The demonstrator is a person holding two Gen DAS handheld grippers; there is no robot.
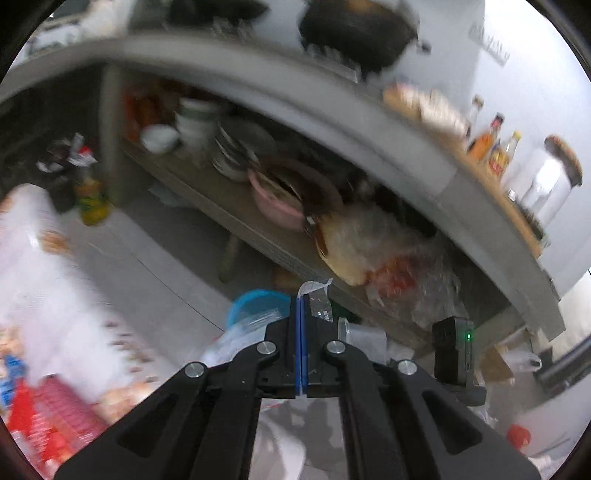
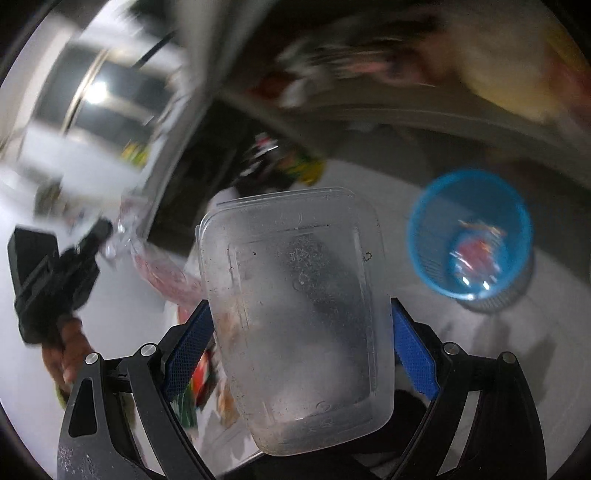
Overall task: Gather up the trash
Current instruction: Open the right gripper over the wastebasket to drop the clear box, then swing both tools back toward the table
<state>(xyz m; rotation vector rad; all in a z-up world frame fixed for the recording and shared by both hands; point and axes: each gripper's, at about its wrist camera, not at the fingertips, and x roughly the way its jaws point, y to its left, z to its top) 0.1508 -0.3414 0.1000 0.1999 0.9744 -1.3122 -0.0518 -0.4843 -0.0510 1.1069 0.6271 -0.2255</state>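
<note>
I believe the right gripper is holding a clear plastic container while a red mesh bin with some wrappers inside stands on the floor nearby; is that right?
Nearly: the bin is blue, not red. The right wrist view shows the right gripper holding the clear plastic container, and the blue mesh bin stands on the floor nearby with some wrappers inside.

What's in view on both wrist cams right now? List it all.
container: 1, clear, soiled, between the right fingers
basket: 1, blue, on the floor, wrappers inside
plastic scrap: 1, clear, pinched at the left fingertips
bags: several, clear, on the low shelf
bowls: stack, white, on the shelf
pink basin: 1, on the shelf
bottles: about three, on the counter
jar: 1, clear, on the counter
wok: 1, black, on the counter
left gripper: shut on the scrap
right gripper: around the container
</note>
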